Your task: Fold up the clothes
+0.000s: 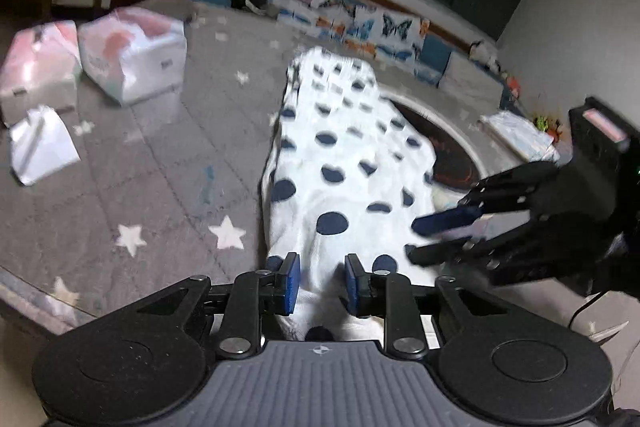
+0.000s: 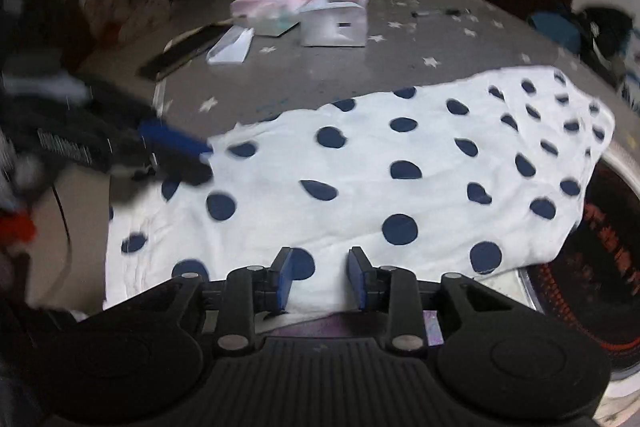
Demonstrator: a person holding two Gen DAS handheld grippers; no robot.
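While the white navy-dotted cloth garment [image 1: 344, 163] lies flat on the grey star-patterned table [image 1: 160, 167], left claw [image 1: 319, 279] straddles its near-edge hem, pads apart. Right claw [image 2: 319, 277] hovers unclenched, empty. Judged step: regrasping. Next: pinch both near-edge corners before folding.

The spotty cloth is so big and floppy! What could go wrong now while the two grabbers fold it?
1. The spotty cloth hangs partly over a round dark thing beside it, so that end may snag or slide.
2. The left gripper has cloth between its pads, but they stand apart; it may slip out.
3. The right gripper is open over the near edge and grips nothing, so the fold may go crooked.
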